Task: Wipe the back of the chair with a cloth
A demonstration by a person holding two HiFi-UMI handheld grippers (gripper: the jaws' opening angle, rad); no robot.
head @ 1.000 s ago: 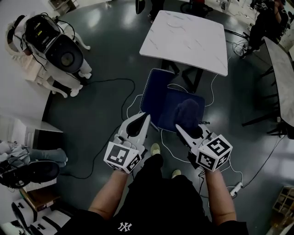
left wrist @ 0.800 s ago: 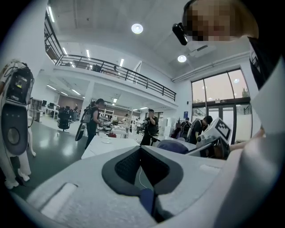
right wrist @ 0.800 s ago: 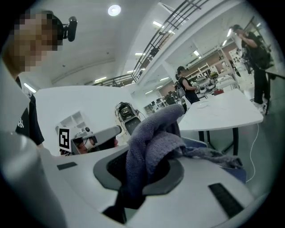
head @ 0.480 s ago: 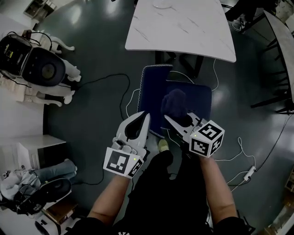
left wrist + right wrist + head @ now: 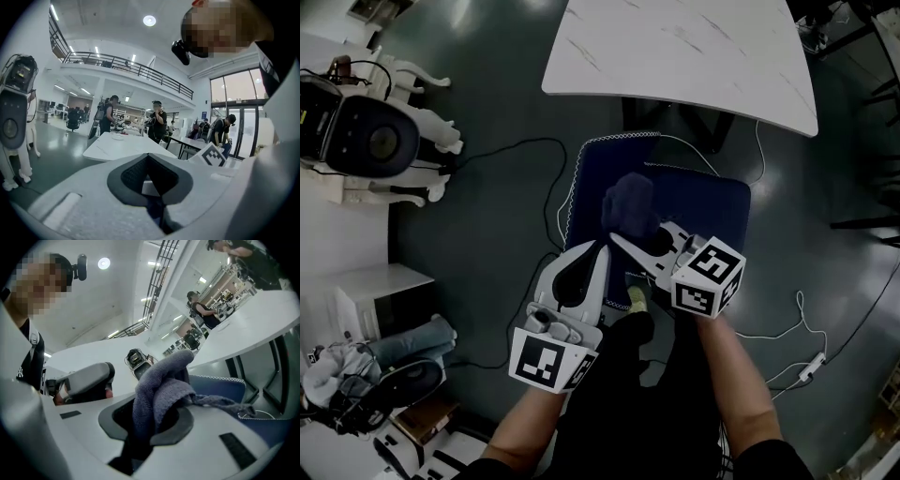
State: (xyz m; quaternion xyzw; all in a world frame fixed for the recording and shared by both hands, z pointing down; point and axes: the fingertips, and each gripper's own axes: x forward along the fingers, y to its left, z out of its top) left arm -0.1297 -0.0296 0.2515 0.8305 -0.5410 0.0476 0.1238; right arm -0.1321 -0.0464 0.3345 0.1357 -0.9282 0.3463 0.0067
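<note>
You are in an open robotics lab: left of the white table stands a white-legged robot, a glossy dark floor spreads around the table, and a railed balcony runs behind it.

The dark glossy floor is occupied by a white table at 12 o'clock, a blue chair at centre, a white machine at 10 o'clock, and a power strip at 4 o'clock
</note>
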